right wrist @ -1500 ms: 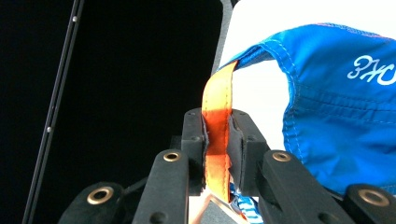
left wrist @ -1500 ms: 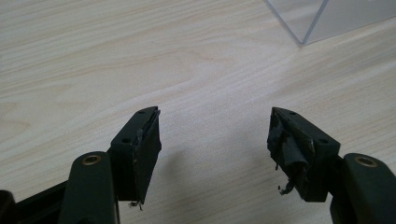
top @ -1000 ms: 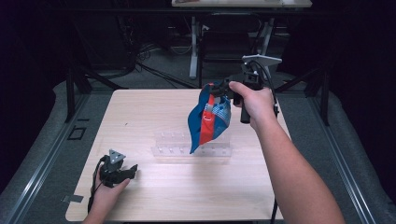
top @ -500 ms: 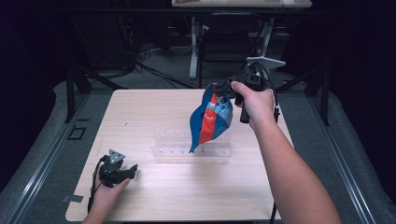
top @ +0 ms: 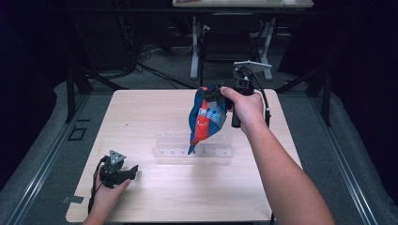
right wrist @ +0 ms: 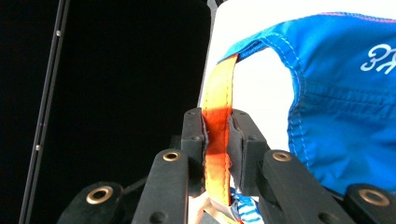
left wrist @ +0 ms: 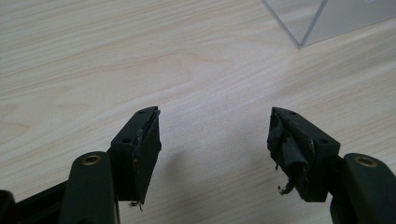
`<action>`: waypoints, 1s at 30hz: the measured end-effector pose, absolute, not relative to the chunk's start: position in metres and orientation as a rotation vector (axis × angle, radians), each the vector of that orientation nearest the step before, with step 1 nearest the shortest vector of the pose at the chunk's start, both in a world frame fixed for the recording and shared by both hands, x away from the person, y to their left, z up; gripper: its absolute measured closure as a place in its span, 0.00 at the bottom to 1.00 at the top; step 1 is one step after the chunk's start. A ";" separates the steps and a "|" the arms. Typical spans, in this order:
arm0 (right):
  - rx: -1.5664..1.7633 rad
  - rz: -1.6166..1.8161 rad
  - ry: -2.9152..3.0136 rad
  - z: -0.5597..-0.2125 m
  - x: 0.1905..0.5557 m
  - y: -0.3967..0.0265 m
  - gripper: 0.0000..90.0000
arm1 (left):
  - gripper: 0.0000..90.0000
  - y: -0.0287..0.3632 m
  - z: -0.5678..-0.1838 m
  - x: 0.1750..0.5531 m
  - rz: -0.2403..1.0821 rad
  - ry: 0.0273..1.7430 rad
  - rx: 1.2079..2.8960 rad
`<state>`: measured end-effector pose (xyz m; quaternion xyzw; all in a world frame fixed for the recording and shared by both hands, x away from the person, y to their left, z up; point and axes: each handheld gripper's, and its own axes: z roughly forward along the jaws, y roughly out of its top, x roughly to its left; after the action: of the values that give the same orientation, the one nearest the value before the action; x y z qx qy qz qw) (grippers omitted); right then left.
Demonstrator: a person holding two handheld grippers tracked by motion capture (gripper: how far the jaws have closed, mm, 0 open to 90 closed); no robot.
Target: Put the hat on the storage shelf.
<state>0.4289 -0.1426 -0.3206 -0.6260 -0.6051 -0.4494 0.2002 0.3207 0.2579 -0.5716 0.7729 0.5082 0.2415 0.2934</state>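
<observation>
the light wooden table (top: 155, 112) is in front of me, its far edge and the floor beyond lost in dark, where only some stands and cables can be made out. my right forearm comes in from the bottom of the high view, cut off at the frame, and my right hand (top: 246, 110) is raised over the far right part of the table. from my right gripper (top: 217, 95) hangs a blue bag (top: 205, 121) with a red-orange panel and some white print too small to read; it dangles above the clear acrylic rack (top: 193, 149) that lies mid-table, and i cannot tell whether its lowest tip touches the rack. in the right gripper view my jaws are clenched on the bag's orange strap (right wrist: 218, 121), which runs up between them to the blue fabric; the lettering there is cut off by the frame edge. my left hand (top: 107, 190) rests low at the near left of the table, well apart from the rack, holding my left gripper (top: 126, 172). in the left gripper view its jaws stand spread wide over bare wood with nothing between them, their pad tape frayed, and one corner of the clear rack (left wrist: 322, 18) shows at the upper right.
</observation>
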 end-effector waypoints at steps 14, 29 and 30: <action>-1.741 -1.221 -1.687 -0.340 0.429 -0.140 0.86 | 0.38 0.257 -0.572 0.321 0.641 1.357 2.059; -1.742 -1.143 -1.746 -0.354 0.428 -0.139 0.84 | 0.38 0.256 -0.572 0.321 0.639 1.357 2.059; -1.747 -1.138 -1.740 -0.354 0.427 -0.139 0.83 | 0.38 0.256 -0.572 0.321 0.639 1.355 2.063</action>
<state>0.4274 -0.1387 -0.3544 -0.6289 -0.6262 -0.4095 0.2114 0.3207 0.2561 -0.5722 0.7739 0.5083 0.2397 0.2920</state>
